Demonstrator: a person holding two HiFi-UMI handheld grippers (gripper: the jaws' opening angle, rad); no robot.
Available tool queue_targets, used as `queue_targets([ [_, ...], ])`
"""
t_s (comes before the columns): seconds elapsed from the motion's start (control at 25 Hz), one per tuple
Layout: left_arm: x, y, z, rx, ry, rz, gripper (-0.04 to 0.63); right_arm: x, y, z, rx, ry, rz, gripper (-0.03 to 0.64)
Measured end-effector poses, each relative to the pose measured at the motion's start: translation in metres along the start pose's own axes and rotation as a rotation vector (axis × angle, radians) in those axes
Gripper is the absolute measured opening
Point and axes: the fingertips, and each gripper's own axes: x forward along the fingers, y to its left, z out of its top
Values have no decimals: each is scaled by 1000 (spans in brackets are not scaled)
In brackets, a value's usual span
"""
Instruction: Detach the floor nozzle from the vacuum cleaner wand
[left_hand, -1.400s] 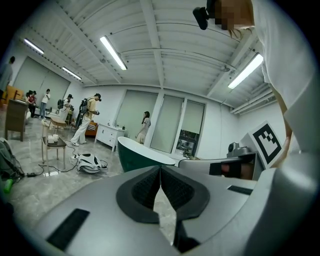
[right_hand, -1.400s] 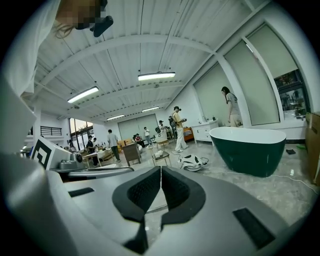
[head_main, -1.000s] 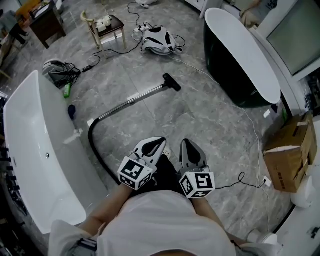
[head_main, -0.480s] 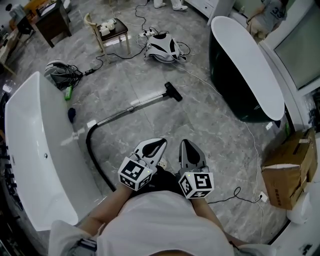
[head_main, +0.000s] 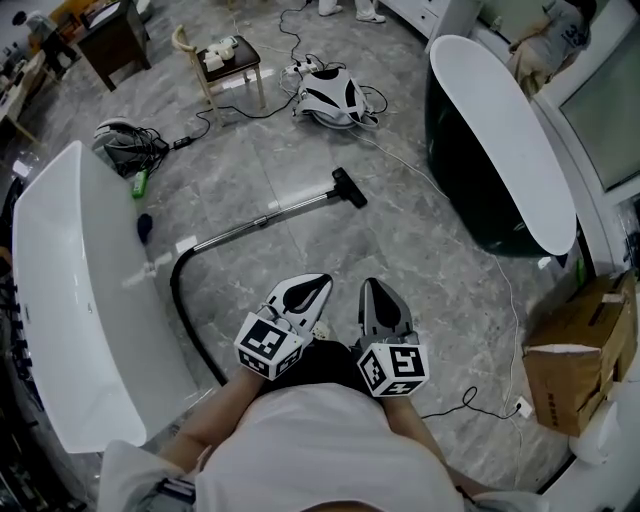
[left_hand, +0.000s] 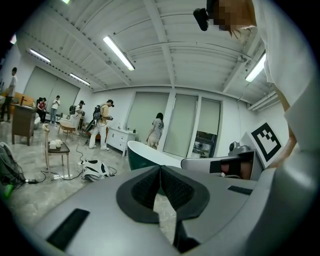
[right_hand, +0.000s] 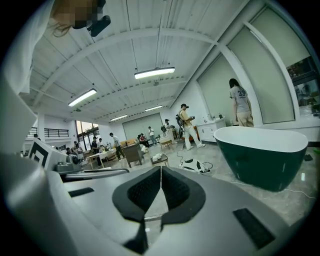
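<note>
Well, both tools are shut tight with nothing in them. The left gripper (head_main: 312, 288) and the right gripper (head_main: 374, 290) sit side by side, close to the person's body, and the jaws of each are pressed together.

The nozzle (head_main: 349, 187) is black and lies on the floor (head_main: 420, 250), well ahead of the grippers. It is on the end of the wand (head_main: 270, 213), a thin silver pipe that runs from the nozzle off to the left. A black hose (head_main: 180, 300) bends from the wand's other end back toward the person.

The floor is gray stone with pale streaks, and it shines a little. Left of the nozzle, well apart, is a long white tub (head_main: 60, 300). Right of the nozzle is a dark tub (head_main: 500, 130) with a white rim. Past the nozzle lies a white and black machine (head_main: 330, 98) with cords round it, and left of that a small chair (head_main: 225, 60). Far to the nozzle's right, near the person, is a brown box (head_main: 575, 360).

The room is big, with a white ceiling and long lights (left_hand: 119, 52). Some people (left_hand: 103, 125) stand far off.
</note>
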Motion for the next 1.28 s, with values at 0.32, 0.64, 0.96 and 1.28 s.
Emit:
queue_targets([
  [0.32,14,6,-7,-17,19,-5,12,6,-16,-1,11,7,-18,17],
  [0.64,48,31,3,-30,20,-18,12,34,-47,10,28,3,-72,17],
  [0.96,92,65,17,-43,28,-32,12,83,-69,23,32,22,-77,17],
  [1.28,125,117,41,-60,20,2,12,140,-78,42,26,47,-58,17],
])
